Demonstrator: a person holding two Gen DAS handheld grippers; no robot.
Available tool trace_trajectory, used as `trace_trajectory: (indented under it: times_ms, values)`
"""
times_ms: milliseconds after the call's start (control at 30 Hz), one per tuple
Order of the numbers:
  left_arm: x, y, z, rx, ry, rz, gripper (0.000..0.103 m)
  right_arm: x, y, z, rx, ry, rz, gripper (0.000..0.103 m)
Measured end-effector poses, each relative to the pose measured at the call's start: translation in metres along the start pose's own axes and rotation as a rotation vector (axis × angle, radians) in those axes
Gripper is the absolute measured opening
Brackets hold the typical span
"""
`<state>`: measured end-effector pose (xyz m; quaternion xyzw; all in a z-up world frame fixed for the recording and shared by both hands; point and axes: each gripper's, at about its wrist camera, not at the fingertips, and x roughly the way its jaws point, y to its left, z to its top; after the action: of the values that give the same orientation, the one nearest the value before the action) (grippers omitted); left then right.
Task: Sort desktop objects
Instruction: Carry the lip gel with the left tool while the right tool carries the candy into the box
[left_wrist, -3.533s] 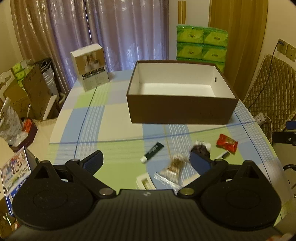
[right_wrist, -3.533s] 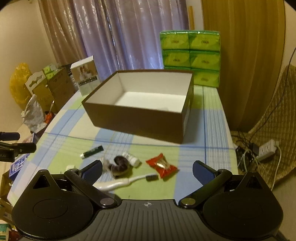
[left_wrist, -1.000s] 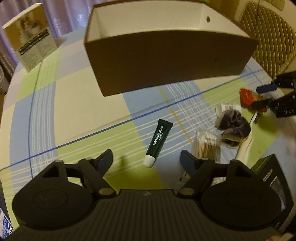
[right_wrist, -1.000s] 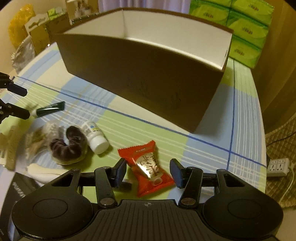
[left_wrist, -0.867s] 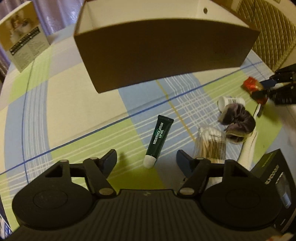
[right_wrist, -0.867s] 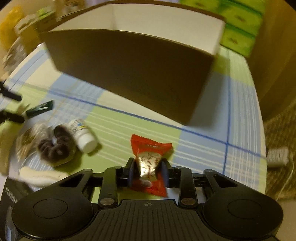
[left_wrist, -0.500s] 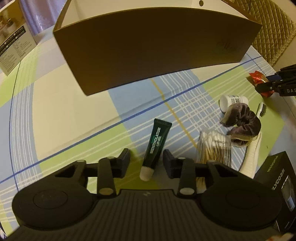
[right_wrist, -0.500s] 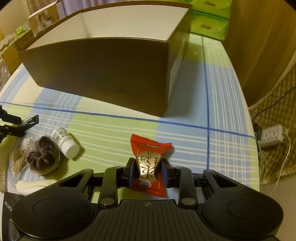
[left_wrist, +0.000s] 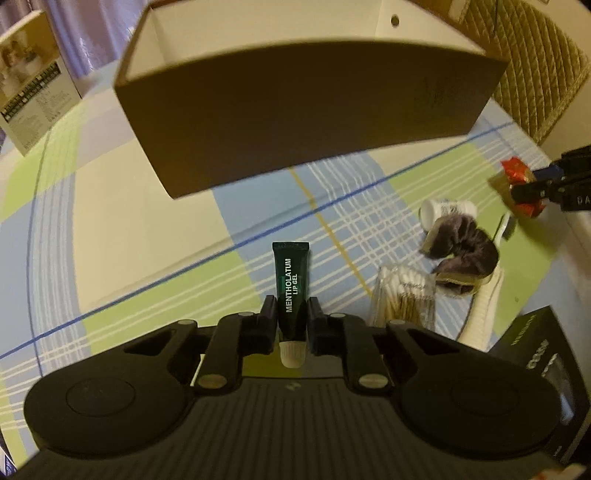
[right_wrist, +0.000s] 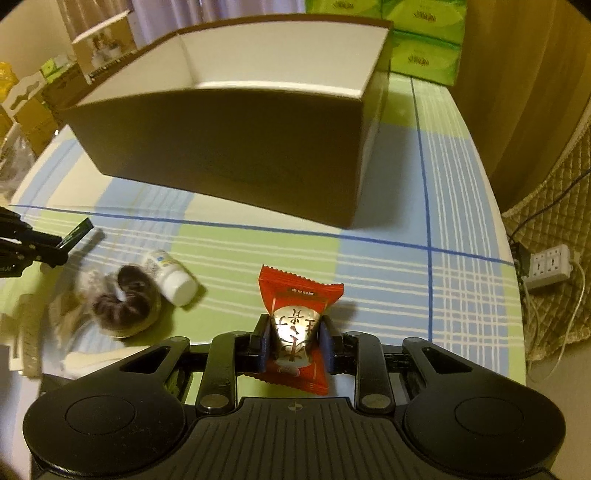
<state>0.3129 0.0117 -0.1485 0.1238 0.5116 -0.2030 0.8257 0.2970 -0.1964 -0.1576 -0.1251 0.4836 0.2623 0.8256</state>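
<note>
**Two items held, brown box directly ahead**

Item one: lip gel tube, dark green with a white cap. We hold it in the left gripper, jaws clamped on its lower body just above the cap. Its long axis runs straight forward along the fingers, crimped end pointing at the near wall of the brown box.

Item two: red snack packet. We hold it in the right gripper, jaws clamped on its foil middle, the serrated top edge pointing forward toward the same box.

Destination: the box stands open-topped on the checked tablecloth, ahead of both grippers and taller than where either item sits now. We judge each load must rise above the rim before going forward; the right gripper looks the nearer to a corner, though we cannot be sure.

Left on the cloth, between the grippers: white bottle on its side, dark scrunchie touching it, cotton swab pack, white toothbrush.
</note>
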Motion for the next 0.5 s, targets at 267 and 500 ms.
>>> trace_trajectory:
  times_ms: [267,500]
  values:
    - [-0.053,-0.002,0.015,-0.018,-0.126,-0.006,0.013,-0.031,0.017,0.017,-0.034,-0.059,0.073,0.024]
    - [-0.085,-0.008,0.045,-0.001,-0.235,-0.037,0.013,-0.053,0.035,0.048,-0.075,-0.115,0.117,0.024]
